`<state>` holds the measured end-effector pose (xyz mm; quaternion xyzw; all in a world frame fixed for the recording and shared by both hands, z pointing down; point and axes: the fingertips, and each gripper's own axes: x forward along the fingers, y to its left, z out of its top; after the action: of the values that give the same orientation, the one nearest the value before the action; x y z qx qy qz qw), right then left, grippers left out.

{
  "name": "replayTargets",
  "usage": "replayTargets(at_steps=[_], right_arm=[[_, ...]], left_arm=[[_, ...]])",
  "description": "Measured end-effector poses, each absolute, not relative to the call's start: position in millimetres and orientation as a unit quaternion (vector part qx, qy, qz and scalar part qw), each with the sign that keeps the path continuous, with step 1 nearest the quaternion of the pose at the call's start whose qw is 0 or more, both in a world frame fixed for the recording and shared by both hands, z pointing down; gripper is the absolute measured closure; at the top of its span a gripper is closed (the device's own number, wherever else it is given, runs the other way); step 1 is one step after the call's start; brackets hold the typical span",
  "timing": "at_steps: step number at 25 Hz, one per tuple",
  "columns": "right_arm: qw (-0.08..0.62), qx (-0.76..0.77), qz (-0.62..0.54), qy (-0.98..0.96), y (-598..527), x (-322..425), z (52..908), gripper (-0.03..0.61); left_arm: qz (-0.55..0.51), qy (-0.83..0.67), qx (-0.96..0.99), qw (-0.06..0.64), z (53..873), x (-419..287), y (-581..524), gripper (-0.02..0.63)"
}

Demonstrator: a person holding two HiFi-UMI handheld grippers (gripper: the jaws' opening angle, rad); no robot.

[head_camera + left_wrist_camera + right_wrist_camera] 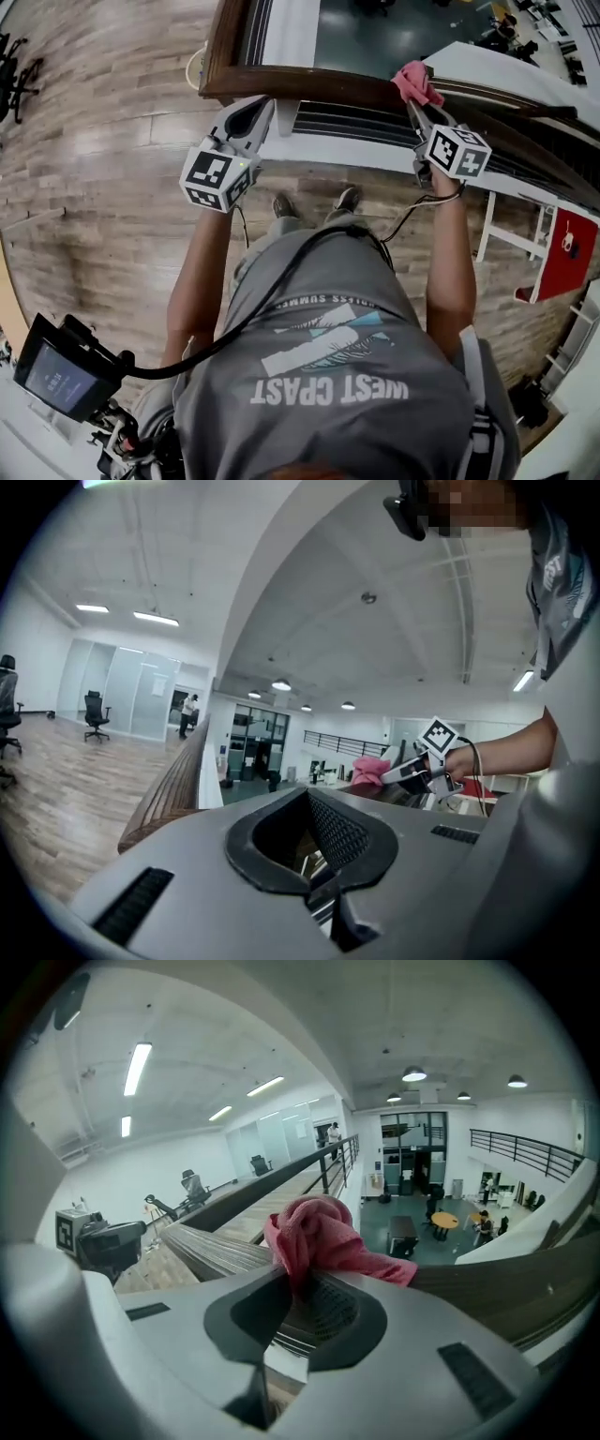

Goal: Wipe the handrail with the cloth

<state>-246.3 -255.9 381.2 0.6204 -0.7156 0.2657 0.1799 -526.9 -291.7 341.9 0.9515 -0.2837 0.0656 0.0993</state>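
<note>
Slippage is the first worry: the right claw [418,101] is clamped on the cloth [417,82] by only a small pinch of it. Most of the pink bundle bulges out past the tips, where it seems to rest on top of the handrail [309,86]. I judge that a firm drag along the wood could tug that pinch free. Just beyond the claw the rail edges an open drop to the lower floor [403,37], so a loose cloth would likely be lost over the side

Scraping is the second. The cloth sits ahead of the tips and not under them, so pressing down too steeply would put hard jaw ends on the timber instead of fabric. A shallow angle with the wad leading looks safer

Coverage is a third. Balled up as it is, the cloth probably meets the rail over a narrow patch, and one pass may leave the rail's sides untouched

The left claw [264,108] has its jaws drawn together with nothing between them. It hangs near the same rail, well off to the right claw's left. A stroke running that way would head toward it, so it ought to clear out or the two could knock

A cable [412,211] trails from behind the right claw toward the person's body and might catch during a long reach
</note>
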Motion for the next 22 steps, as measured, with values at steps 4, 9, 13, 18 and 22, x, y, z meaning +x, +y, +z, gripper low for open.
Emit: replayTargets(at_steps=[4,9,13,18,22], right_arm=[[0.169,0.616,0.282,-0.716,-251.5,-266.8,381.1,0.537],[0.174,0.549,0.274,-0.77,-270.4,-349.6,376.3,0.537],[0.196,0.516,0.253,-0.795,-281.7,-380.4,379.6,0.537],[0.186,0.553,0.262,-0.768,-268.8,-328.2,381.4,0.537],[0.169,0.602,0.27,-0.733,-257.4,-290.6,380.5,0.537]], left_arm=[[0.064,-0.289,0.952,0.083,326.6,-530.3,-291.3,0.609],[0.063,-0.272,0.958,0.07,317.5,-522.0,-287.0,0.608],[0.068,-0.276,0.957,0.065,318.5,-531.3,-283.1,0.607],[0.066,-0.292,0.952,0.063,314.3,-546.0,-284.8,0.607],[0.064,-0.293,0.952,0.058,313.0,-549.7,-283.5,0.607]])
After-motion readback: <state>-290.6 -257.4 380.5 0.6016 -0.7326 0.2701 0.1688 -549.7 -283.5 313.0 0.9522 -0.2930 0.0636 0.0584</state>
